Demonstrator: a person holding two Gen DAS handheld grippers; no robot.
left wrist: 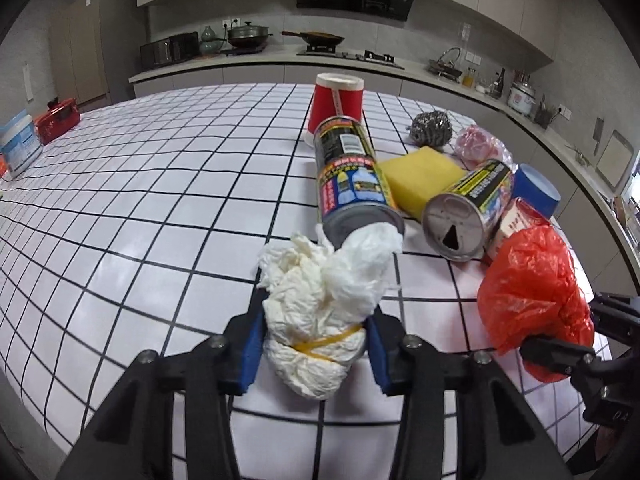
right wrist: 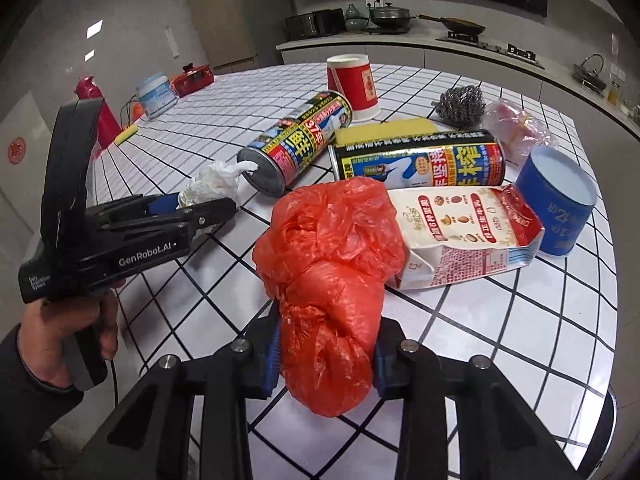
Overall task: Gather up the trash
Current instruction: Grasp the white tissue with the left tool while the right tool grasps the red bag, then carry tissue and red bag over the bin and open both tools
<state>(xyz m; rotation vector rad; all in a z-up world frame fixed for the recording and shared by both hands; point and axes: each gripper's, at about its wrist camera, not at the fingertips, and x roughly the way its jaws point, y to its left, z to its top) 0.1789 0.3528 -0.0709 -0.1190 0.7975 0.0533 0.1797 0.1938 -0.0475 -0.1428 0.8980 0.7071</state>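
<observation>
My left gripper (left wrist: 314, 344) is shut on a crumpled white paper wad (left wrist: 320, 300) bound with a yellow rubber band, just above the checkered table (left wrist: 160, 200). The wad also shows in the right wrist view (right wrist: 212, 184). My right gripper (right wrist: 324, 356) is shut on a red plastic bag (right wrist: 332, 264), which also shows in the left wrist view (left wrist: 536, 296). Beyond lie two drink cans (left wrist: 352, 176) (left wrist: 464, 212), a milk carton (right wrist: 460, 232), a red paper cup (left wrist: 338, 106) and a blue cup (right wrist: 560, 200).
A yellow sponge (left wrist: 420, 180), a steel scourer (left wrist: 432, 128) and a pink item in clear wrap (left wrist: 480, 148) lie behind the cans. A white tub (left wrist: 18, 148) and a red pot (left wrist: 58, 120) stand at the far left. A kitchen counter (left wrist: 280, 62) runs behind.
</observation>
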